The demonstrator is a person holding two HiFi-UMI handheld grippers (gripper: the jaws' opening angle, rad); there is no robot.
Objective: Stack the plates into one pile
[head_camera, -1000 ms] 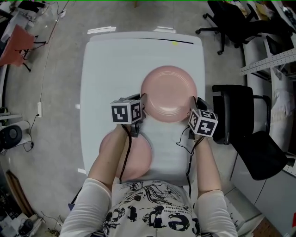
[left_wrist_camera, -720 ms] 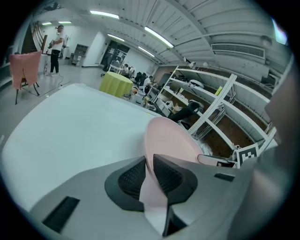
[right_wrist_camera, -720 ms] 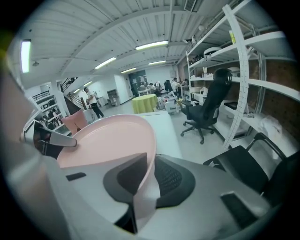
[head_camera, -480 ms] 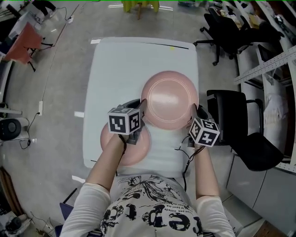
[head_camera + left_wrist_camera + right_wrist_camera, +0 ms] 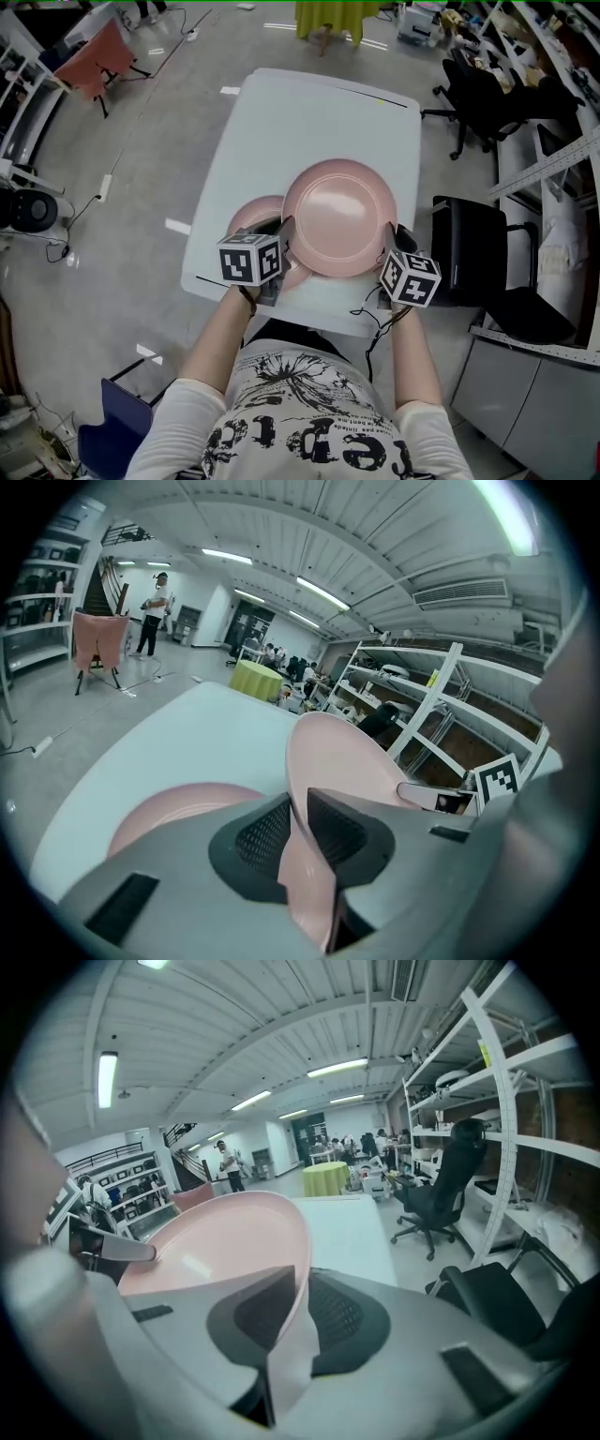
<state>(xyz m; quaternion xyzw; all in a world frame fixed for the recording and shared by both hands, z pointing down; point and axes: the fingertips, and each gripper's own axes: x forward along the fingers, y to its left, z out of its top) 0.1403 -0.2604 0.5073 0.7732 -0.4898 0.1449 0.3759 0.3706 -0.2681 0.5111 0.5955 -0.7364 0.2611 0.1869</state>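
A pink plate (image 5: 340, 216) is held up off the white table (image 5: 314, 112) by both grippers, one at each side of its rim. The left gripper (image 5: 285, 229) is clamped on the plate's left edge. In the left gripper view (image 5: 298, 829) the rim (image 5: 309, 874) is seen pinched betw. the two dark ribbed pads (image 5: 262, 832), w/ only a narrow gap that is filled by the rim. The right gripper (image 5: 395, 234) is placed on the opposite edge. In the right gripper view (image 5: 298, 1314) its jaws are closing, the rim (image 5: 292, 1354) is betw. them and both pads (image 5: 337, 1316) are pressed on it. The plate is kept approx. level, hollow side up, above the near half of the table. A second pink plate (image 5: 251, 217) is laid flat on the table at the near left. In the head view its right part is covered by the lifted plate, which is shifted to the right of it, so the two are not lined up. In the left gripper view the second plate (image 5: 173, 803) is seen lower down, on the tabletop (image 5: 206, 728), apart from the held one (image 5: 342, 757). A black chair (image 5: 473, 246) is stood just beside the table's right edge, and a black office chair (image 5: 469, 80) further back. A table under a yellow-green cloth (image 5: 333, 19) is seen well beyond the far end.
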